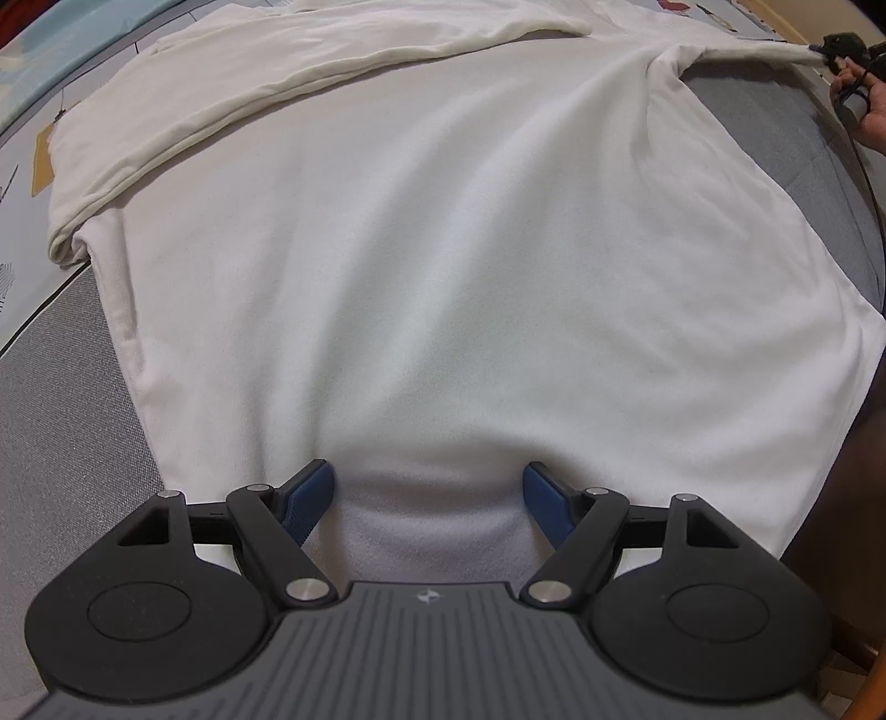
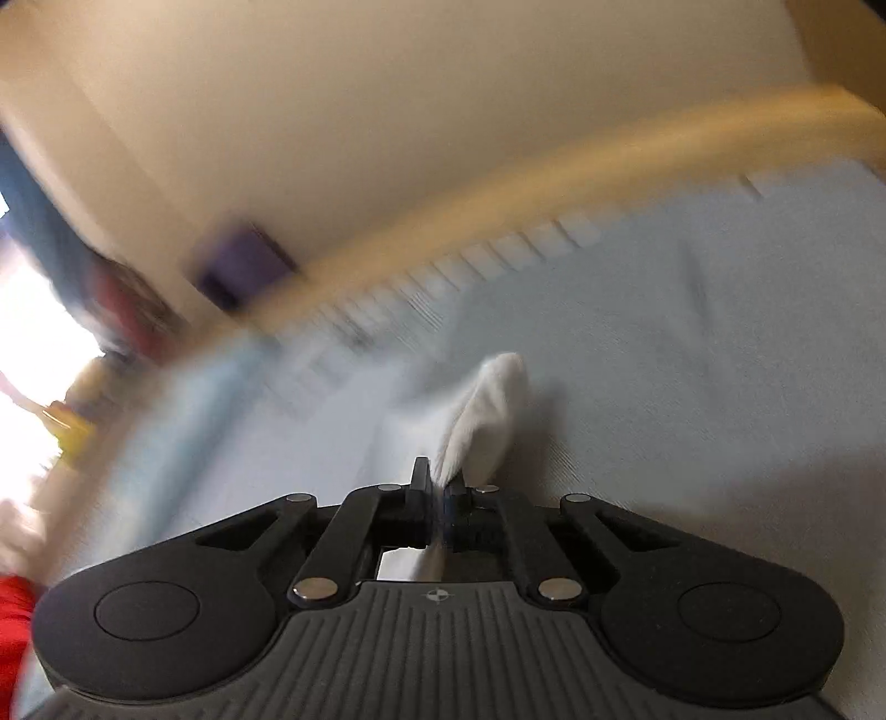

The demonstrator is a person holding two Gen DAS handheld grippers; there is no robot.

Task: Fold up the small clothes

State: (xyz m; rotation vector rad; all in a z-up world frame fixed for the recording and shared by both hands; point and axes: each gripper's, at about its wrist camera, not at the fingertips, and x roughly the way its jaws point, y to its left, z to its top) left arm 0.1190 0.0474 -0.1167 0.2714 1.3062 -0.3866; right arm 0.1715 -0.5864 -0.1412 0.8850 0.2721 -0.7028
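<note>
A white shirt (image 1: 443,249) lies spread on the bed (image 1: 66,443), its length running away from the left gripper (image 1: 429,501), which hovers with jaws apart above the near hem. The right gripper (image 2: 440,498) pinches the far sleeve (image 2: 482,415), stretched out sideways. No legible writing.

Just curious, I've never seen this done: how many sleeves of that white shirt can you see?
2. One sleeve lies folded across the white shirt at the far left; the other sleeve is stretched out at the far right, its end pinched in the right tool.
</note>
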